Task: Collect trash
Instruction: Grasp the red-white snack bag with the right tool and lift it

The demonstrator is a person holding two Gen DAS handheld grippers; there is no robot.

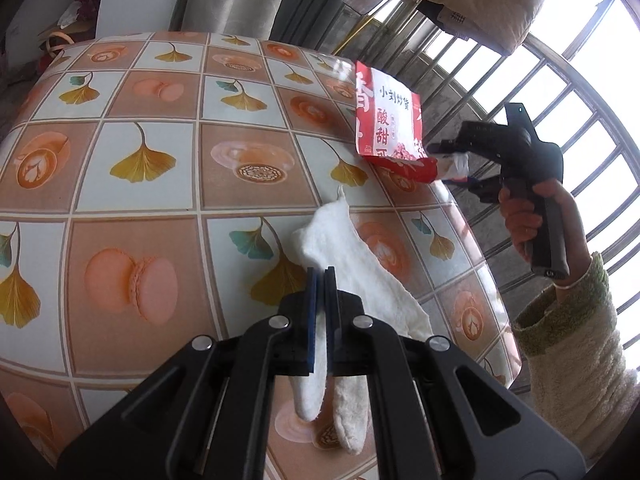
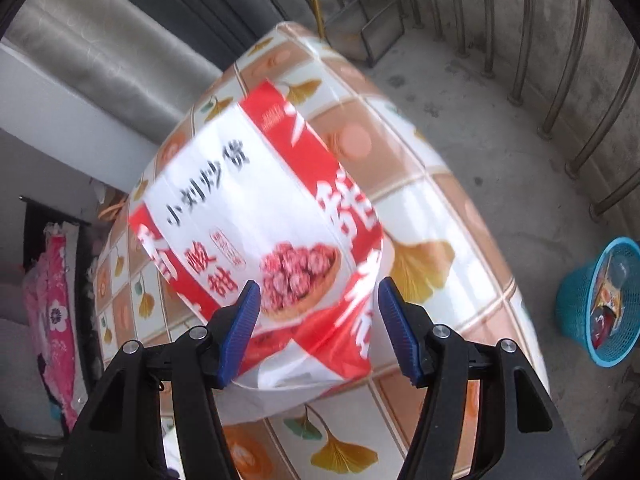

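Two views. From the left wrist we see our left tongs (image 1: 320, 276) pressed together on a white cloth (image 1: 340, 248) lying near the worktop's (image 1: 160, 160) right edge. From the right wrist, our right tongs (image 2: 320, 300) stand spread around a red-and-white snack bag (image 2: 272, 220) at that edge; a blue basket (image 2: 576, 312) sits on the floor.

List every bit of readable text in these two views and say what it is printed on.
"小刘炒货": black characters on the white panel of the red-and-white snack bag, also legible in the right wrist view.
"酸甜": large red characters lower on the same bag.
Other large characters on its red borders are cut off; the small print is too blurred.
Wrappers in the blue basket: unreadable.
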